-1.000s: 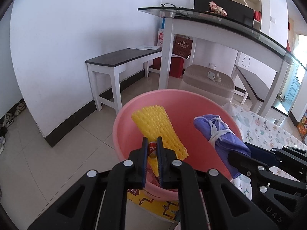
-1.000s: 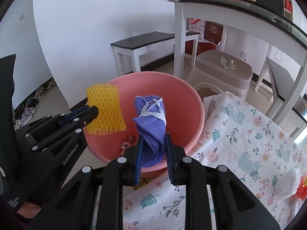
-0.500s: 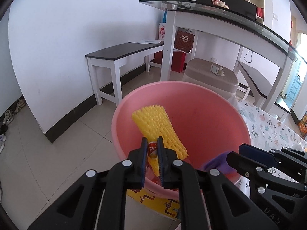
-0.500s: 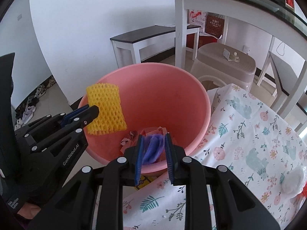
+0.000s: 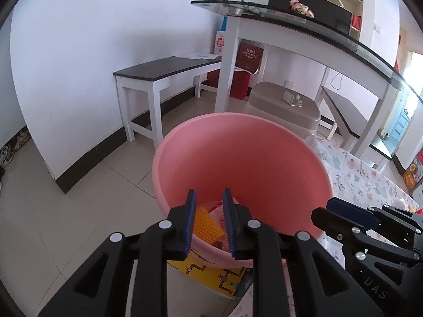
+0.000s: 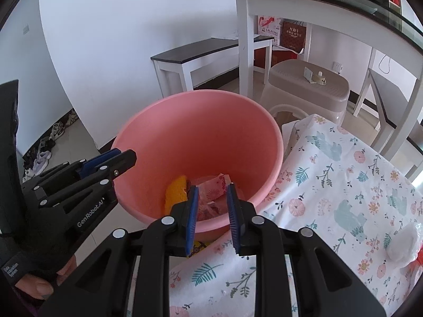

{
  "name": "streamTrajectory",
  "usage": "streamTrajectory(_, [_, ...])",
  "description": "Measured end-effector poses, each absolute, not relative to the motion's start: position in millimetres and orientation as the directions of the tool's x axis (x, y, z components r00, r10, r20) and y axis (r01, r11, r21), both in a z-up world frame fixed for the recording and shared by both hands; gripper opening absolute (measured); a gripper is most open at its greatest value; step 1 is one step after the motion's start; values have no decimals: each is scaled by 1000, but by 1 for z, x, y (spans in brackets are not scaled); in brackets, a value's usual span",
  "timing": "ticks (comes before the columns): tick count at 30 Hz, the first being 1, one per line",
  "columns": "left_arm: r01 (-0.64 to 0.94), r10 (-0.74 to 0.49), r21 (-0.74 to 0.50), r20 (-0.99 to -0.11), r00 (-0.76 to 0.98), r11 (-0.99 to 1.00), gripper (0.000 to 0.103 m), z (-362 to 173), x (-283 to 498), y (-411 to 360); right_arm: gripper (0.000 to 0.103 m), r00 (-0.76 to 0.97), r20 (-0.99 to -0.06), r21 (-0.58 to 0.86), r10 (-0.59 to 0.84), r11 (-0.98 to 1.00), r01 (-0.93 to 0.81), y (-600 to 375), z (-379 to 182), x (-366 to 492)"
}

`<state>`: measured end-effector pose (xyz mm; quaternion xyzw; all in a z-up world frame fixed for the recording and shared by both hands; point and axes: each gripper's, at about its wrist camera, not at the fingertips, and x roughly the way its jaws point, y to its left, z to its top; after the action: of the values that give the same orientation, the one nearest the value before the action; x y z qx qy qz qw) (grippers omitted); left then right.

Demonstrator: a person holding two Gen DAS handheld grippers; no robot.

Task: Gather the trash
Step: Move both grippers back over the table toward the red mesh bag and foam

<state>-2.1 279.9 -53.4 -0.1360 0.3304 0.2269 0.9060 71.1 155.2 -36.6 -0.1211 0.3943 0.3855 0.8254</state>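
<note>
A pink basin [image 5: 238, 118] [image 6: 198, 95] stands just ahead of both grippers. My left gripper [image 5: 208, 194] hangs over its near rim, jaws opening, with nothing between the pads. The yellow foam net [image 5: 207, 225] [image 6: 175, 191] lies on the basin's bottom beside pink and red wrappers [image 6: 214, 190]. My right gripper [image 6: 212, 189] is open over the near rim on the right and holds nothing. From each wrist I see the other tool: the left gripper [image 6: 127, 155] and the right gripper [image 5: 326, 210]. No purple mask shows.
A table with a floral cloth [image 6: 343, 185] lies to the right, with a white crumpled wad [image 6: 401, 245] on it. Behind the basin stand a beige stool [image 6: 309, 84], a white bench [image 5: 164, 71] and a glass-topped table [image 5: 317, 26]. A yellow box [image 5: 211, 274] sits under the basin.
The left jaws have spread and the yellow foam net has fallen from them into the basin. The purple mask has left the right jaws and dropped out of sight.
</note>
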Motion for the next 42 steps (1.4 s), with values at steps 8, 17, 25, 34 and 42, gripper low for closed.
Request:
streamTrajectory(8, [-459,303,-92,-635,711,884,20,-34,-17,255,22,407,-717,127,566,680,-722,130,-23,60])
streamTrajectory(17, [-410,279,-85,-606,745,908,22,-11,-28,223,22,441,-683,137,582,695,-706,99,-8,48])
streamTrajectory(25, [-356,239,-85,-595,767,931,23,1,-31,193,22,478,-659,140,581,719,-681,61,0,36])
streamTrajectory(34, [-245,144,-95,-589,795,965,23,-3,-22,148,22,540,-665,144,515,799,-584,-5,-6,32])
streamTrajectory(42, [-111,42,-77,-608,793,991,23,-17,-6,99,22,601,-690,131,403,887,-443,-70,-22,31])
